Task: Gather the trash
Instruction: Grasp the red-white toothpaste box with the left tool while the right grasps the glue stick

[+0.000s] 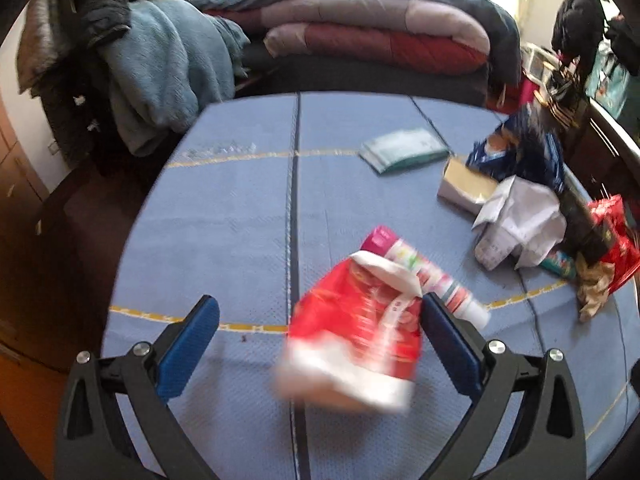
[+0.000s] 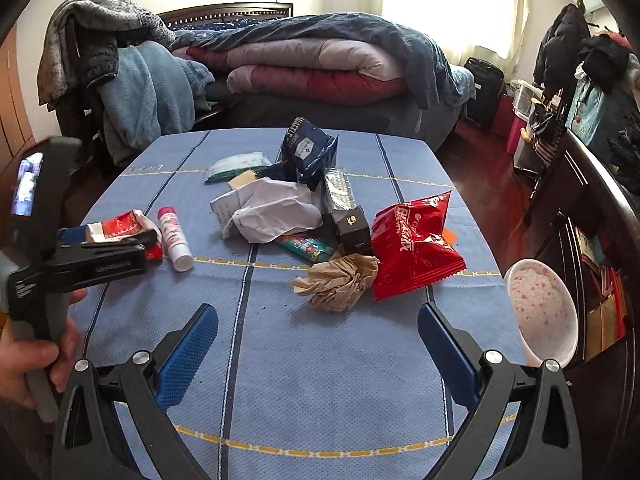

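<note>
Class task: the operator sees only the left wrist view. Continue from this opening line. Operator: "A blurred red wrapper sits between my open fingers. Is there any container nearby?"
Observer: Yes. A white bowl with pink speckles sits tilted by the table's right edge. Only the right wrist view shows it.
Operator: What is the right gripper doing?
Observer: The right gripper is open with nothing between its fingers. It is over bare tablecloth, just short of a crumpled brown paper.
Operator: My frame cuts off a red bag. What is around it?
Observer: The red snack bag lies to the right of that paper, and a black box stands just to its left.
</note>
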Motion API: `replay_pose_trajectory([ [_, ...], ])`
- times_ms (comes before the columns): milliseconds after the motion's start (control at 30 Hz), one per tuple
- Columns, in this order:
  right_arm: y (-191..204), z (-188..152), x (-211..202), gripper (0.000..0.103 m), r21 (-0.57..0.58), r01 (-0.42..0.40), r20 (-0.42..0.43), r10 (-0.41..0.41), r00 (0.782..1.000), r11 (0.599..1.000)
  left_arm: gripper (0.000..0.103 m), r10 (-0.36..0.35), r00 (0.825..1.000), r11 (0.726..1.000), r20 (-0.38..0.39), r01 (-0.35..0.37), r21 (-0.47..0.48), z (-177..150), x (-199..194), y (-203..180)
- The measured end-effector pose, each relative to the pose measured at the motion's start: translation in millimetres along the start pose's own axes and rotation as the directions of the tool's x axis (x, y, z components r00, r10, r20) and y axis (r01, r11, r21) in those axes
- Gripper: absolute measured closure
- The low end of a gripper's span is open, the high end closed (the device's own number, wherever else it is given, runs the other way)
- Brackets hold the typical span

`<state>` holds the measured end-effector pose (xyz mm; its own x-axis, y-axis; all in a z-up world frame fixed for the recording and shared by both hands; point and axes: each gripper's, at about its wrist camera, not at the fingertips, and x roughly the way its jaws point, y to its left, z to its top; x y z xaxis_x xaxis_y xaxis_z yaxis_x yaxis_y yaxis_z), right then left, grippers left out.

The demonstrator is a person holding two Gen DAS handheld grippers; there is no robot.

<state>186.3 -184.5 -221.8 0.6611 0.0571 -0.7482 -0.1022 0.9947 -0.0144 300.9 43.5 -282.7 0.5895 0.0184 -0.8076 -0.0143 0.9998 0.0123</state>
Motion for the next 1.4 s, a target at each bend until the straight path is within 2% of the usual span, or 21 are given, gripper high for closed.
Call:
replay_pose_trajectory([
  [133,1,1,0,0.004,0.001,0.013,0.001,-0.013,1.000,1.000,0.005,-0.061,0.998,0.997,-0.018,0.060,-0.043,-5,10,6],
  [200,3,3,0,0.004,-0.002,0.015,0.002,-0.015,1.000,1.000,0.016,-0.073,0.997,0.996,0.005,0.073,-0.053,-7,8,7],
  [300,8,3,2,0.004,-0.013,0.005,0.001,-0.005,1.000,1.000,0.037,-0.084,0.996,0.995,0.023,0.085,-0.047,-11,3,6],
  [333,12,4,3,0.004,-0.018,-0.003,0.002,0.003,1.000,1.000,0.050,-0.090,0.996,0.995,0.027,0.091,-0.047,-12,1,6],
  [367,16,4,4,0.004,-0.025,-0.015,0.000,0.015,1.000,1.000,0.052,-0.096,0.995,0.994,0.030,0.098,-0.051,-15,-2,7],
  [500,32,8,13,0.004,-0.052,-0.069,-0.011,0.068,0.998,0.996,0.053,-0.133,0.989,0.988,0.065,0.138,-0.076,-26,-14,11],
  [667,62,24,31,0.004,-0.076,-0.195,-0.011,0.195,0.981,0.978,0.055,-0.107,0.984,0.982,0.139,0.127,-0.140,-35,-39,31],
  [800,90,39,54,0.004,-0.101,-0.257,-0.019,0.256,0.966,0.961,0.057,-0.083,0.981,0.972,0.174,0.119,-0.204,-38,-55,55],
  [867,102,47,74,0.010,-0.105,-0.282,-0.042,0.279,0.959,0.954,0.057,-0.078,0.980,0.967,0.182,0.119,-0.224,-40,-61,64],
  [933,111,52,92,0.021,-0.110,-0.283,-0.080,0.275,0.958,0.953,0.057,-0.073,0.980,0.963,0.185,0.117,-0.241,-39,-63,72],
  [1000,118,55,107,0.026,-0.109,-0.281,-0.111,0.269,0.957,0.954,0.057,-0.075,0.979,0.960,0.188,0.122,-0.254,-39,-63,79],
  [1100,126,58,122,0.028,-0.119,-0.279,-0.139,0.262,0.955,0.953,0.057,-0.075,0.979,0.958,0.191,0.124,-0.258,-39,-64,85],
  [1133,128,58,123,0.034,-0.125,-0.279,-0.144,0.261,0.954,0.952,0.057,-0.073,0.979,0.958,0.193,0.123,-0.258,-40,-63,85],
  [1167,130,59,124,0.036,-0.138,-0.269,-0.140,0.250,0.958,0.953,0.057,-0.073,0.979,0.958,0.193,0.122,-0.258,-39,-63,86],
  [1233,131,57,123,0.061,-0.160,-0.258,-0.133,0.238,0.962,0.953,0.057,-0.074,0.979,0.958,0.192,0.123,-0.259,-39,-62,85],
  [1300,128,56,120,0.080,-0.154,-0.289,-0.141,0.269,0.953,0.945,0.057,-0.074,0.979,0.957,0.191,0.123,-0.261,-39,-62,85],
  [1333,125,55,116,0.080,-0.141,-0.308,-0.145,0.288,0.947,0.941,0.057,-0.073,0.979,0.958,0.191,0.122,-0.261,-40,-63,84],
  [1400,120,52,108,0.080,-0.139,-0.307,-0.131,0.290,0.948,0.941,0.057,-0.071,0.978,0.957,0.196,0.122,-0.262,-40,-67,84],
])
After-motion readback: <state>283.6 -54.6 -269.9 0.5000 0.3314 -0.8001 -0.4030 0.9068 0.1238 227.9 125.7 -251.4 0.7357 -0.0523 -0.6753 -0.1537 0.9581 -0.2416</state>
